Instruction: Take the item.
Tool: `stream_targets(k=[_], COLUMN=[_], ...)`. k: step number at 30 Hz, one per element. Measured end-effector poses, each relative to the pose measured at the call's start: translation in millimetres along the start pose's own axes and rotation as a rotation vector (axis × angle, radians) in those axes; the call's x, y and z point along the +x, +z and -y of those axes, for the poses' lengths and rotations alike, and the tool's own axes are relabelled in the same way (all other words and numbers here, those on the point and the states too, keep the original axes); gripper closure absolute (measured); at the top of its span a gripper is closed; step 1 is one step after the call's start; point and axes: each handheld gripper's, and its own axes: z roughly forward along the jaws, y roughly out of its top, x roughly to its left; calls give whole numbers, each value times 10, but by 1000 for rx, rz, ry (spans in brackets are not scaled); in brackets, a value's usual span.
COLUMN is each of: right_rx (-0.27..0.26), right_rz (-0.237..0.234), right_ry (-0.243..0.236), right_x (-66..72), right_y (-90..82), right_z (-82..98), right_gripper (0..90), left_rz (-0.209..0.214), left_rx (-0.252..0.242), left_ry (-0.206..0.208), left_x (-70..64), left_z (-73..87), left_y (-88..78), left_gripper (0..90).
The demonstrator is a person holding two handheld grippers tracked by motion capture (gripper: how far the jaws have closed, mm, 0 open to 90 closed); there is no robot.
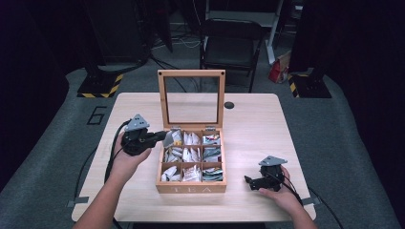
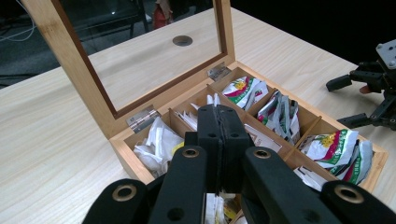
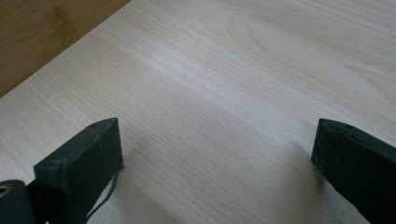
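An open wooden tea box (image 1: 191, 187) sits mid-table, its compartments packed with tea bags. My left gripper (image 1: 165, 137) hovers over the box's far-left compartment, and its jaws are pressed together (image 2: 219, 116). A thin pale tea bag (image 1: 169, 139) sticks out at the tip, with more of the white and yellow packet (image 2: 212, 210) showing under the jaws. My right gripper (image 1: 248, 182) rests on the table to the right of the box, jaws wide apart (image 3: 217, 149) over bare wood. It also shows at the right edge of the left gripper view (image 2: 340, 102).
The box's glass lid (image 1: 162, 100) stands upright at the back of the box. A dark round hole (image 1: 229, 105) sits in the tabletop behind it. The box's side wall (image 3: 42, 42) is close to my right gripper. A chair (image 1: 231, 47) stands beyond the table.
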Motion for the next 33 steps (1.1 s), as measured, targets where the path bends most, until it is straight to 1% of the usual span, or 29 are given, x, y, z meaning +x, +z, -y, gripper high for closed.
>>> stream_targets(k=[5,6,8,9,10,11,12,13,16,17,18,22,23,25,26,30,32,33], right_rx=[-1,-2,0,-1,0,0,0,0,0,0,0,-2,-2,-2,-2,-2,-2,-2], right_rz=[3,3,1,1,1,0,0,0,0,0,0,3,3,3,3,3,3,3], right_ry=[4,4,1,2,1,-1,-1,0,0,0,0,6,6,6,6,6,6,6], right_x=[3,3,1,1,1,0,0,0,0,0,0,4,4,4,4,4,4,4], right_y=[2,2,1,1,0,0,0,0,0,0,0,3,2,2,2,3,3,2], right_z=[-1,-1,0,0,0,0,0,0,0,0,0,-1,-1,-1,-1,-1,-1,-1], right_gripper=[12,12,12,12,12,12,12,12,12,12,12,12,12,12,12,12,12,12], left_rz=[-7,-11,-15,-26,-26,-39,-39,-57,-83,-86,-98,-132,-132,-158,-158,-201,-205,-218], left_rx=[-11,-11,-13,-16,-16,-24,-24,-27,-36,-35,-45,-54,-54,-62,-62,-74,-73,-76], left_ry=[-7,-8,-11,-9,-9,-20,-20,-27,-43,-44,-52,-70,-70,-88,-88,-113,-118,-123], left_x=[21,43,50,81,81,118,118,177,254,276,296,401,401,475,475,602,618,657], left_z=[-5,-9,-10,-12,-12,-8,-8,3,30,35,45,74,74,103,103,156,162,180], left_y=[-27,-59,-71,-110,-110,-158,-158,-222,-308,-334,-361,-500,-500,-606,-606,-770,-793,-848], left_gripper=[895,895,895,894,895,895,895,895,895,895,895,895,895,895,895,895,895,895])
